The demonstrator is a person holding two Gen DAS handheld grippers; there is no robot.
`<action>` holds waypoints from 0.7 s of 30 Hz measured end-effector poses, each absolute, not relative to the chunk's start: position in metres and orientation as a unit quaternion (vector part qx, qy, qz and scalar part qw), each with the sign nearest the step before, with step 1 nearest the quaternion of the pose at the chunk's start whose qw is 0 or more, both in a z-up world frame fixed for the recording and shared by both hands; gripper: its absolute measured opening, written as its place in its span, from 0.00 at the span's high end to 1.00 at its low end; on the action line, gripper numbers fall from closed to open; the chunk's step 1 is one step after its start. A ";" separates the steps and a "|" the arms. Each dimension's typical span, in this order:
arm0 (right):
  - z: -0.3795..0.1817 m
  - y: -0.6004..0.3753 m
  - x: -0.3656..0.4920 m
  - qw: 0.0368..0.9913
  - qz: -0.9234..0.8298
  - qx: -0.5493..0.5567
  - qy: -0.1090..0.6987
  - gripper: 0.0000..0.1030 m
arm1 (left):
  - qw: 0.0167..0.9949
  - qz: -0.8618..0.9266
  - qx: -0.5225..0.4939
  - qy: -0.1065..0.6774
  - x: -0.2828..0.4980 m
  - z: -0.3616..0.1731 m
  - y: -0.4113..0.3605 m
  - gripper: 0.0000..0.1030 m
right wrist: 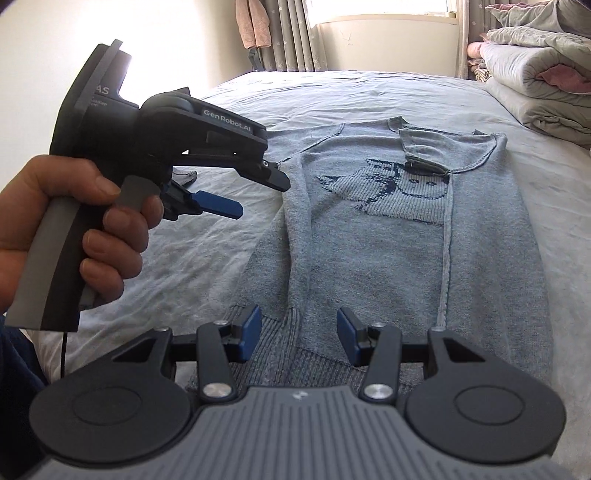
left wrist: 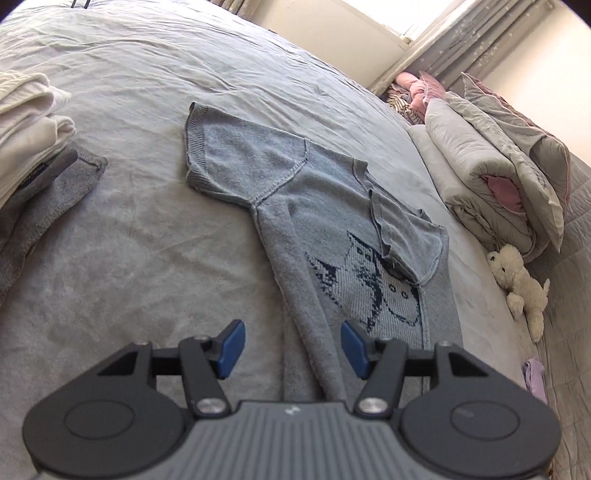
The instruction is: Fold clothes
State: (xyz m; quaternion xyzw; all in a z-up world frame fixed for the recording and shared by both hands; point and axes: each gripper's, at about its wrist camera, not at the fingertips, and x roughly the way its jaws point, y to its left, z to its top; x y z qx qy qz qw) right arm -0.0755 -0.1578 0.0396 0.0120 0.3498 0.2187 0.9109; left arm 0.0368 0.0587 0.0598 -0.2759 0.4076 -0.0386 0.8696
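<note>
Right wrist view: sweater lies mid-frame on the bed, soft, limp knit. Both tools, right and left, gape empty; pinching the ribbed hem looks best.

My left wrist camera sits just behind my left gripper and looks down, tilted, along the blue sweater toward the far right corner of the bed. My right wrist camera looks forward over my right gripper, low and close above the sweater's hem, toward the window at the far edge. Both views share the sweater and the folded quilts. The right view also sees my left gripper from its side.
</note>
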 end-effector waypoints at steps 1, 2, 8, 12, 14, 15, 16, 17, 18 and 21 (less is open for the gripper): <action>0.039 -0.160 -0.078 0.912 0.217 0.017 0.348 0.52 | 0.868 -0.029 -0.283 0.406 0.046 0.058 0.064 0.43; 0.040 -0.161 -0.079 0.914 0.215 0.013 0.344 0.52 | 0.867 -0.019 -0.290 0.405 0.054 0.056 0.070 0.43; 0.044 -0.172 -0.083 0.923 0.209 0.008 0.323 0.52 | 0.851 0.051 -0.345 0.392 0.112 0.043 0.108 0.42; 0.040 -0.183 -0.078 0.924 0.196 0.009 0.327 0.52 | 0.860 0.101 -0.346 0.360 0.144 0.041 0.116 0.34; 0.040 -0.189 -0.075 0.924 0.189 0.018 0.332 0.52 | 0.867 0.126 -0.334 0.346 0.159 0.038 0.115 0.34; 0.042 -0.191 -0.074 0.924 0.191 0.026 0.330 0.52 | 0.871 0.136 -0.328 0.340 0.166 0.036 0.114 0.35; 0.044 -0.194 -0.074 0.924 0.193 0.035 0.328 0.52 | 0.875 0.141 -0.316 0.338 0.170 0.036 0.109 0.38; 0.046 -0.196 -0.074 0.925 0.195 0.040 0.323 0.52 | 0.880 0.145 -0.304 0.336 0.174 0.035 0.104 0.46; 0.048 -0.197 -0.075 0.926 0.196 0.043 0.319 0.52 | 0.883 0.136 -0.290 0.342 0.178 0.035 0.100 0.77; 0.055 -0.205 -0.075 0.929 0.194 0.063 0.310 0.52 | 0.886 0.118 -0.292 0.341 0.182 0.037 0.097 0.97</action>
